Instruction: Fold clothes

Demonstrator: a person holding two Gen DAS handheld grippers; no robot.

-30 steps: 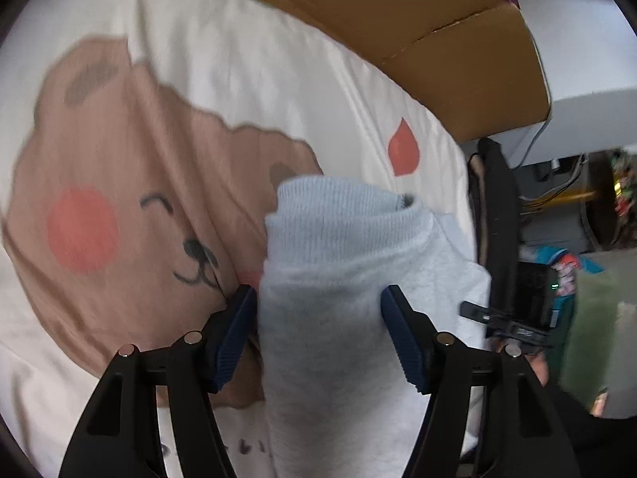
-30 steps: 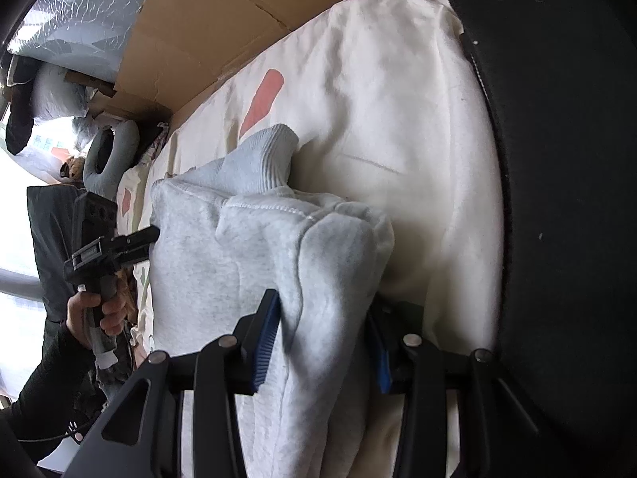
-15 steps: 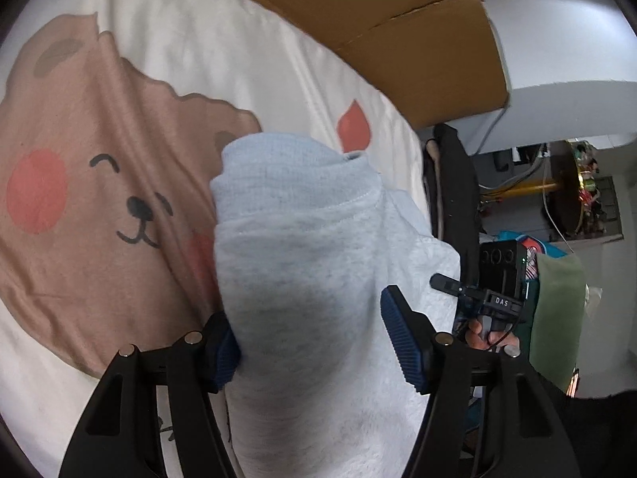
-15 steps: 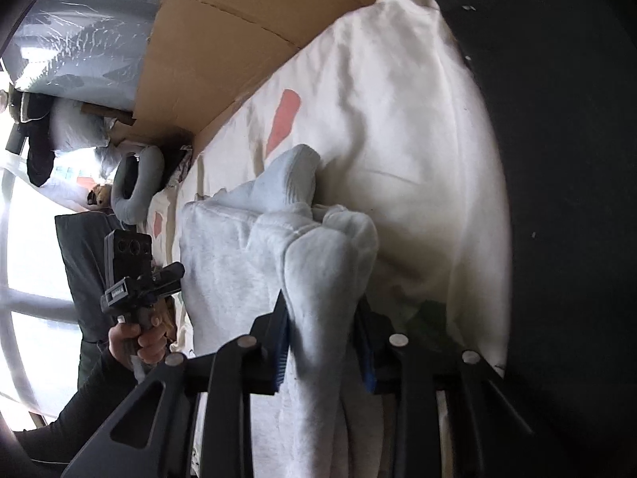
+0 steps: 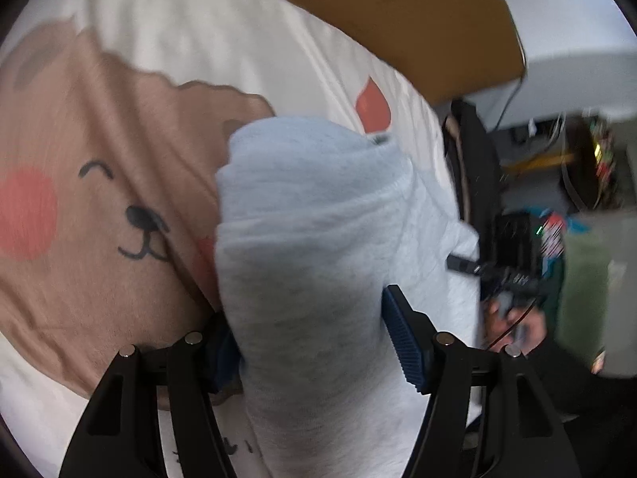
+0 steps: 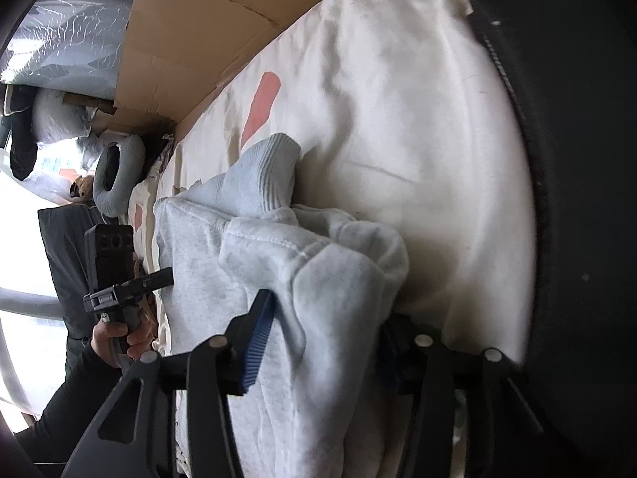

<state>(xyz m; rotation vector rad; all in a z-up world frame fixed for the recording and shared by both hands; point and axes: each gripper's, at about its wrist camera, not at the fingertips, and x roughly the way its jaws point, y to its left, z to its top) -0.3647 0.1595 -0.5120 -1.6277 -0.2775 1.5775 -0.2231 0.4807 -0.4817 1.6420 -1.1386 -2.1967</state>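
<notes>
Grey sweatshirt (image 5: 318,279) lies bunched on a bed, over a cream blanket (image 5: 199,40) printed with a smiling brown bear (image 5: 99,159) and red drops. Its ribbed cuff or hem (image 6: 266,175) sticks up toward the far side.

Left claw (image 5: 310,342) straddles a fat fold of the sweatshirt. Cloth fills the gap between its blue pads; the right-hand pad (image 5: 402,342) shows clear beside the fold, the other is half buried under it. Whether the pads truly pinch the cloth I cannot tell from the blurred view.

Right claw (image 6: 322,334) also has a thick roll of the sweatshirt between its jaws, which have just been spreading apart. The left pad (image 6: 258,342) stands off the cloth a little, and the far one is hidden behind the roll, so the grip looks let go, with the cloth merely lying between.

In the right wrist view, a hand (image 6: 119,334) in a black sleeve grips the other tool's handle at the left edge of the bed. Cardboard (image 6: 191,40) stands along the far side of the bed, and a grey neck pillow (image 6: 119,175) sits near its far left corner. A dark curved mass (image 6: 577,199) fills the right of that view.
</notes>
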